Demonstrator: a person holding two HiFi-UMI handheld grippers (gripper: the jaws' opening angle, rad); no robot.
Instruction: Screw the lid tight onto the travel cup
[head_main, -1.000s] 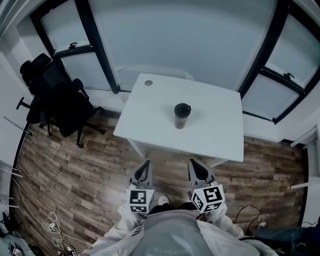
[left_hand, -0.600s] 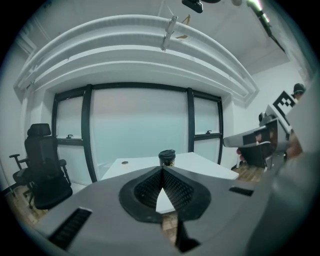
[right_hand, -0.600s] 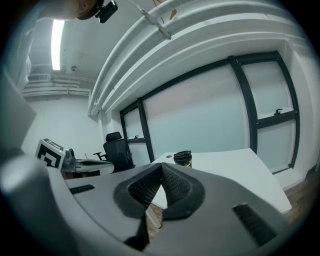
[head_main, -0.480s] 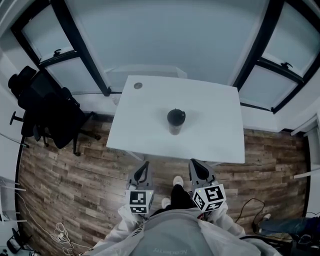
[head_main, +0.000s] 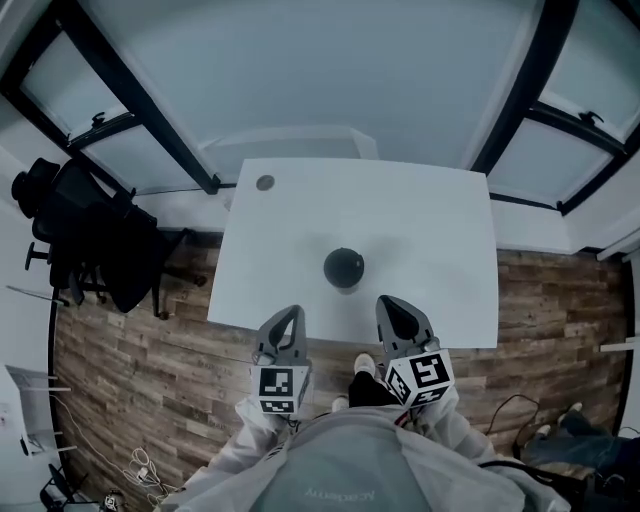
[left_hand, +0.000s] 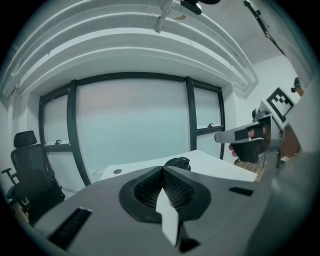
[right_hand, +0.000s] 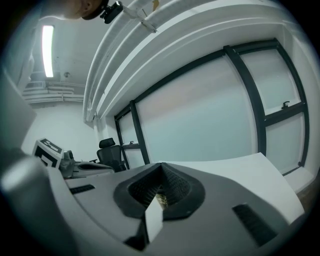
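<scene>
1. Left gripper (head_main: 289, 318) and right gripper (head_main: 387, 305), side by side in front of the person, tips just over the table's near edge. Fingers (left_hand: 176, 186) of both pressed together, pinching nothing.
2. Table (head_main: 430, 230), white, with a small round port near its far left corner.
3. Cup (head_main: 344, 284), upright near the table's front edge, just beyond the two grippers, about midway between them and apart from both. Dark lid (head_main: 343, 264) seated on top; whether threaded home, impossible to tell from here.
4. Handling, as a judgement: probably stiff and fairly light, smooth-walled and so likely slippery. Tall on a narrow base, hence apt to tip or spin under a twist. Best taken around the body at mid-height with one gripper and by the lid's rim with the other.
5. Chair (head_main: 88, 240) well off to the left on the wood floor (head_main: 150, 360). Windows (head_main: 340, 70) behind the table.
</scene>
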